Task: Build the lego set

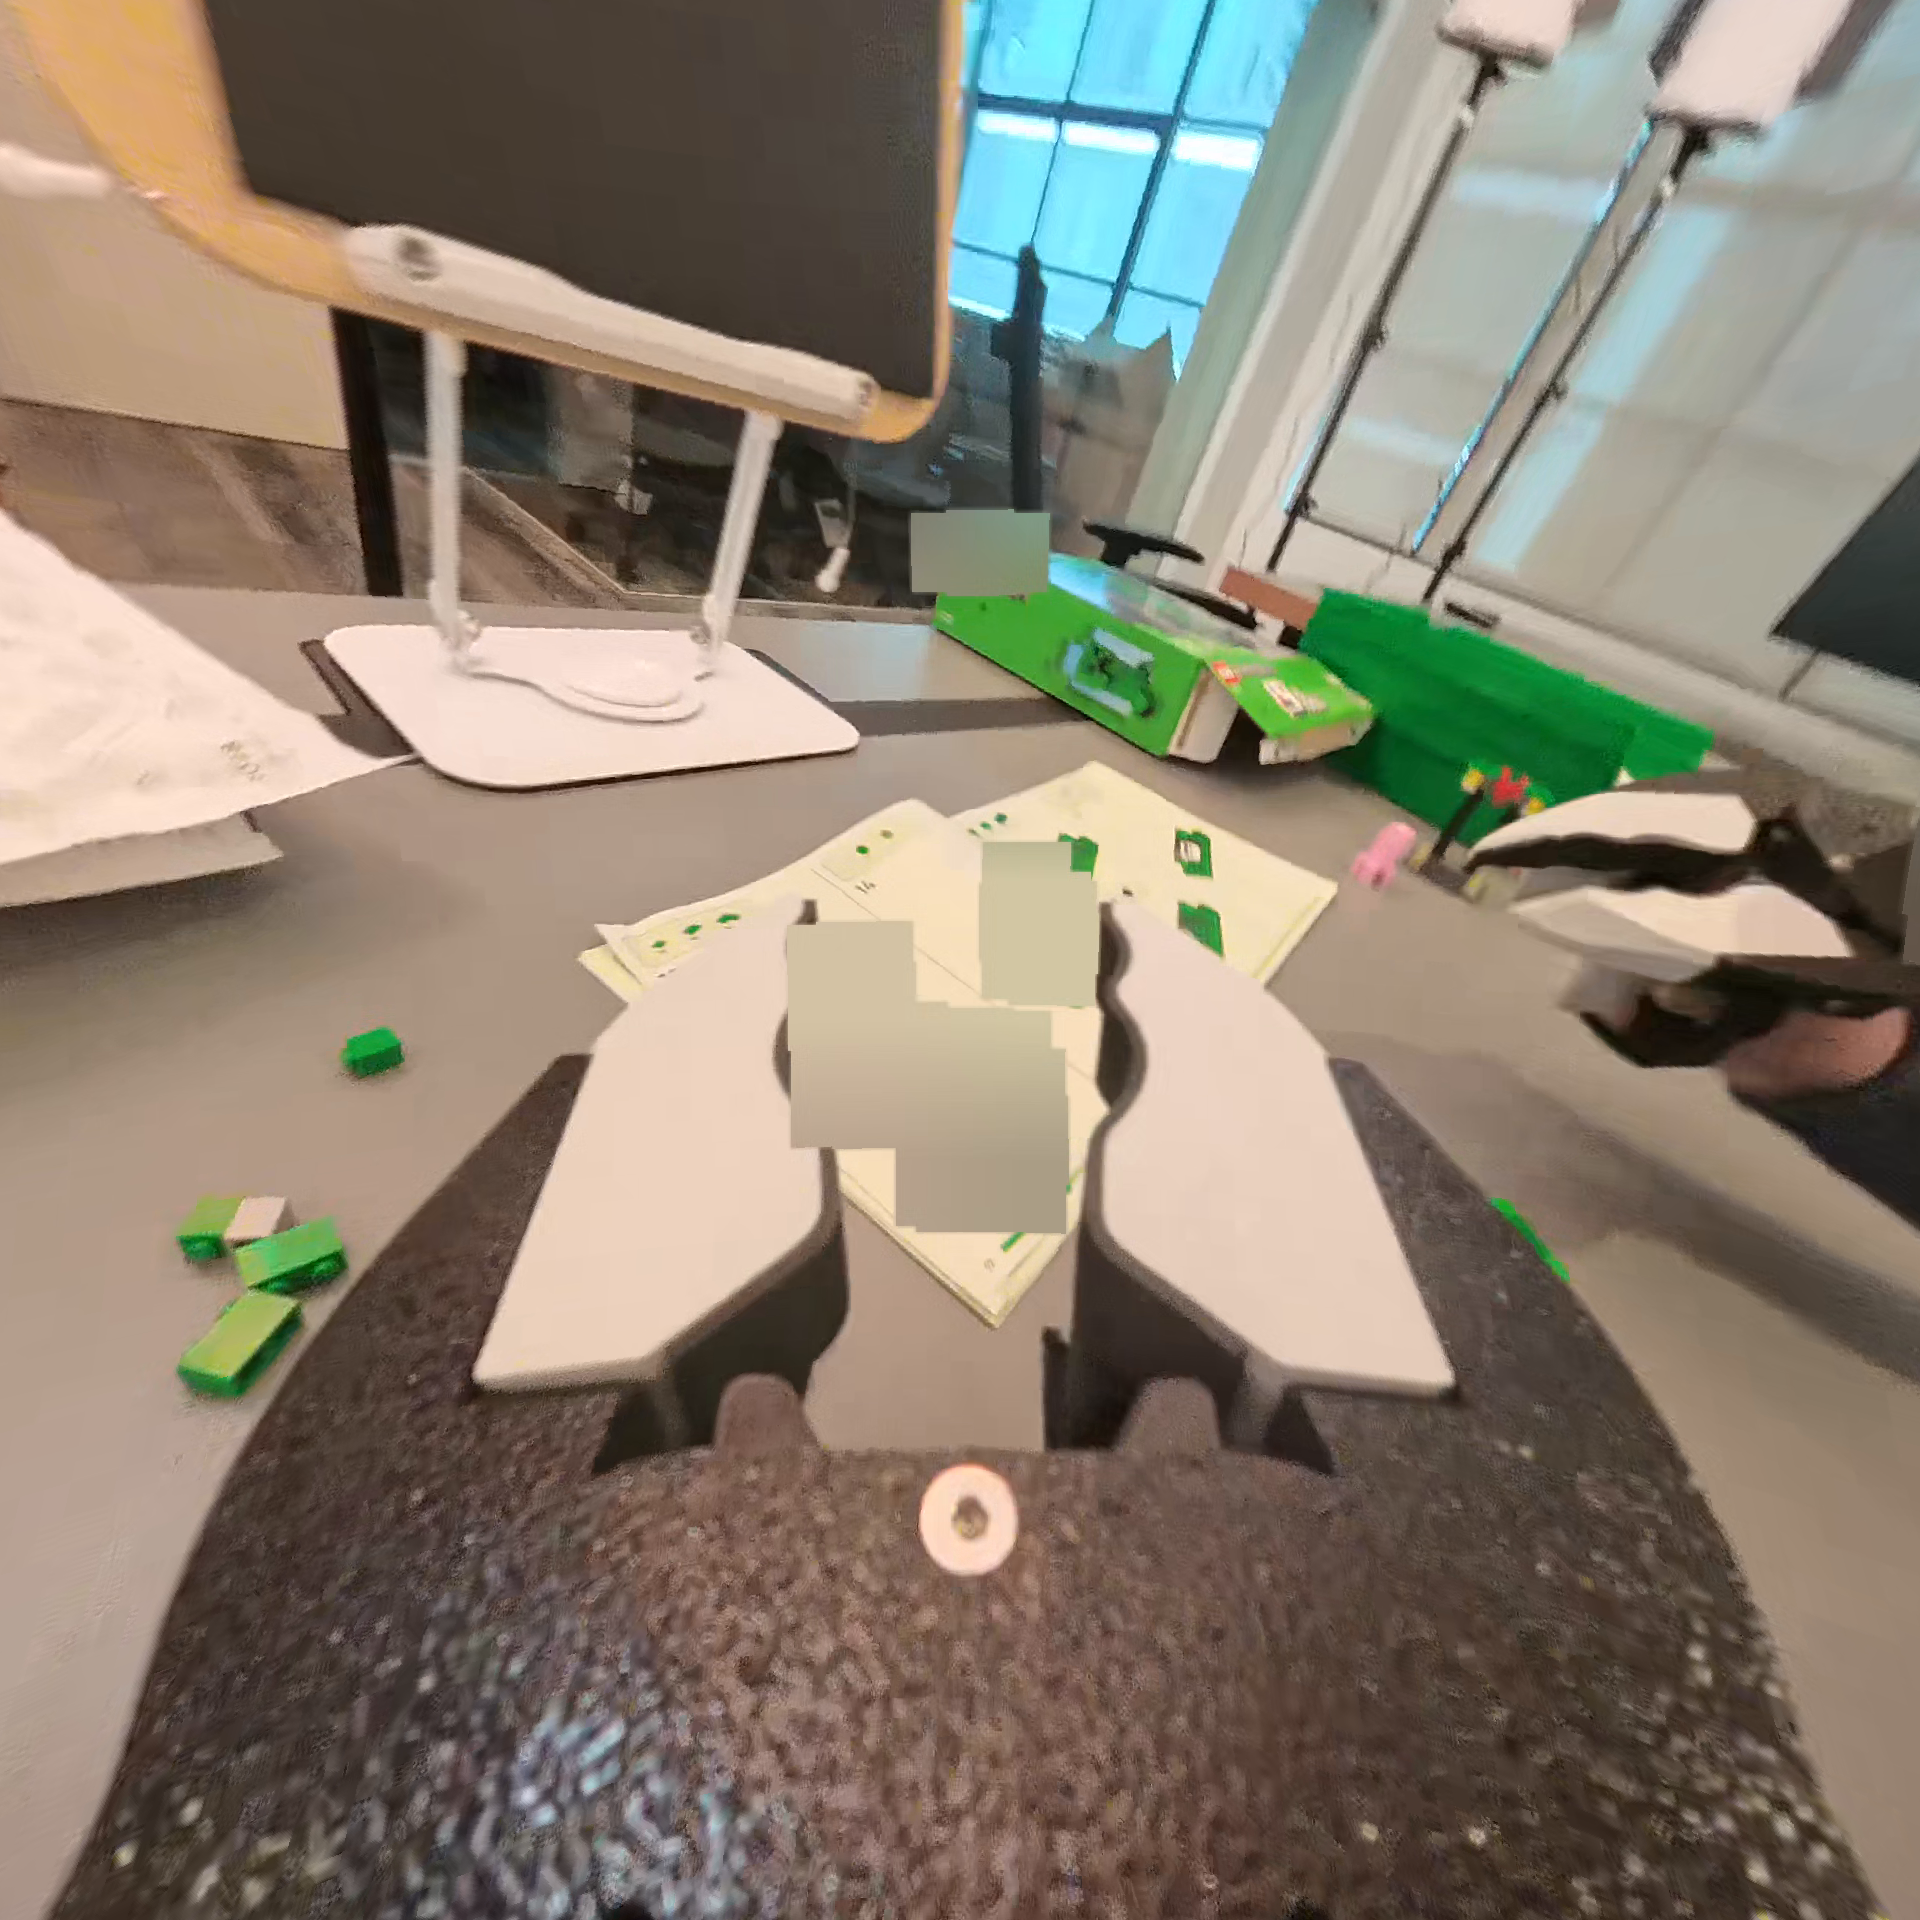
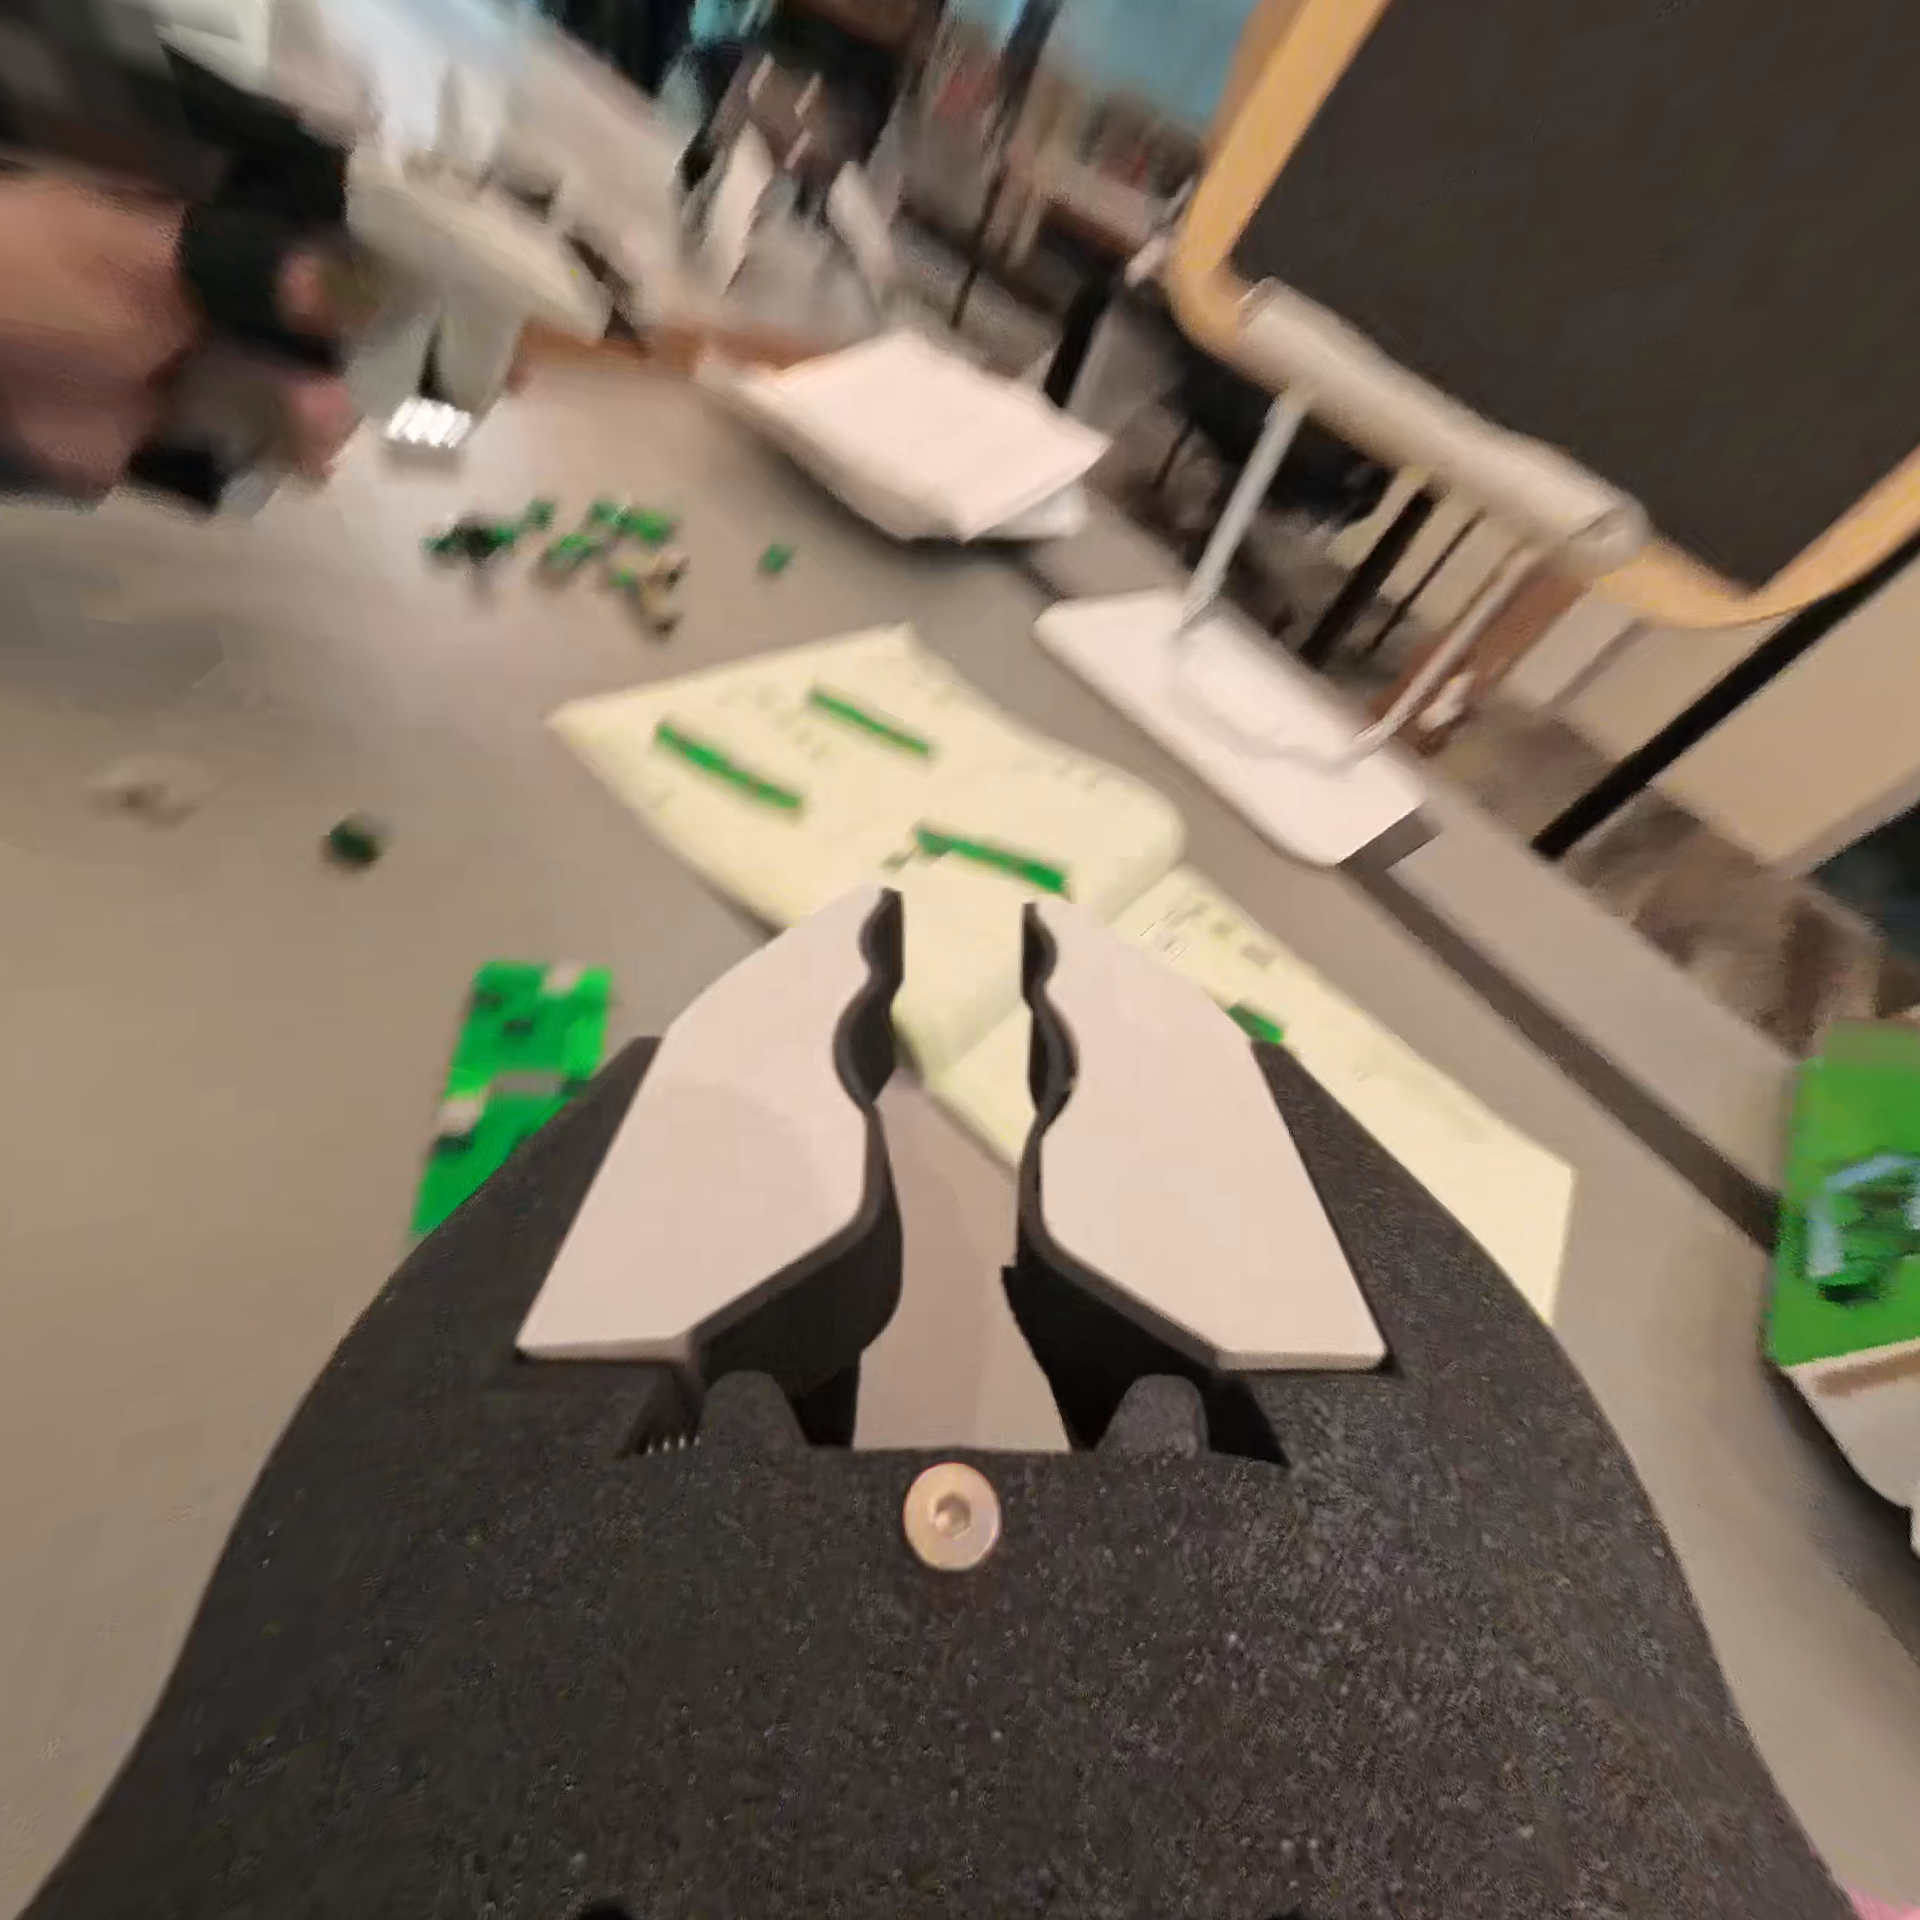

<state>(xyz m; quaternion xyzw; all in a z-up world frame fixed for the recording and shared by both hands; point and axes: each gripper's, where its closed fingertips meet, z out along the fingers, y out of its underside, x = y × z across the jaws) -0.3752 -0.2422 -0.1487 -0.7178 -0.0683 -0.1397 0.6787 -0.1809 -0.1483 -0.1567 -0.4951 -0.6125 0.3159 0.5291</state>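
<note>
My left gripper [image 1: 956, 914] is open and empty above the open instruction booklet [image 1: 1174, 862] on the grey table. Several loose green bricks [image 1: 260, 1288] lie to its left, and one small green brick [image 1: 371, 1051] lies apart. My right gripper [image 2: 961, 914] is open and empty over the booklet [image 2: 883, 769]; it also shows at the right of the left wrist view [image 1: 1475, 862]. A green plate with bricks on it [image 2: 520, 1081] lies left of the right gripper. A heap of small green pieces [image 2: 582, 540] lies farther off. The right wrist view is blurred.
A tablet on a white stand [image 1: 582, 707] stands at the back left, beside a white padded envelope [image 1: 125, 748]. A green set box [image 1: 1143, 665] and a green built block [image 1: 1475, 717] lie at the back right, with a small pink piece [image 1: 1382, 852] near them. My hands' fingertips stand some 20 centimeters from each other. To reach the small green brick [image 1: 371, 1051] in a straight line is about 15 centimeters for my left fingers, about 35 centimeters for my right. It turns up in the right wrist view [image 2: 769, 554] as well.
</note>
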